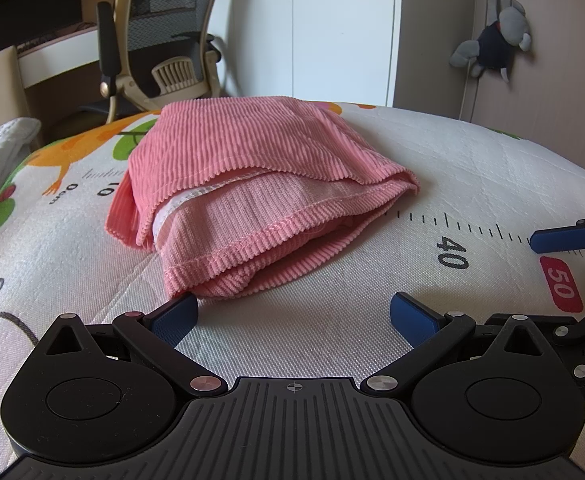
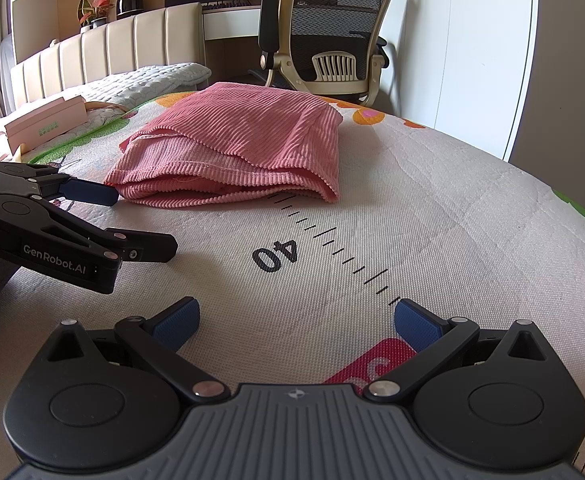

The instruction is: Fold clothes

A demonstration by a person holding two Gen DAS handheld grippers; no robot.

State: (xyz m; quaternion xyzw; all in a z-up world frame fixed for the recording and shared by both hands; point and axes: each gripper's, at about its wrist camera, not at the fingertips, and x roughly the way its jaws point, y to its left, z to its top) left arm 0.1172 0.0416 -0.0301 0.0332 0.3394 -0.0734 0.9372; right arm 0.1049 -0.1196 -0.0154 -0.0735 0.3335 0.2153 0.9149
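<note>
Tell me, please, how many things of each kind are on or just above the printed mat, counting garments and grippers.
Pink folded garment: 1
Hand-held grippers, both open and empty: 2, left hand-held gripper, right hand-held gripper
Total: 3

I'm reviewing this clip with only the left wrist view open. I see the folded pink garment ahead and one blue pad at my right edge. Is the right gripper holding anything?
Observer: No. The right gripper is open over the printed mat and holds nothing.
Operator: Does my left gripper have the cloth?
Observer: Seen side-on from the right wrist view, the left gripper is open too. One pad just reaches the near corner of the pink garment, and nothing is clamped.
Operator: Anything else on the bed?
Observer: A pink box lies beyond the garment, near the headboard.
</note>
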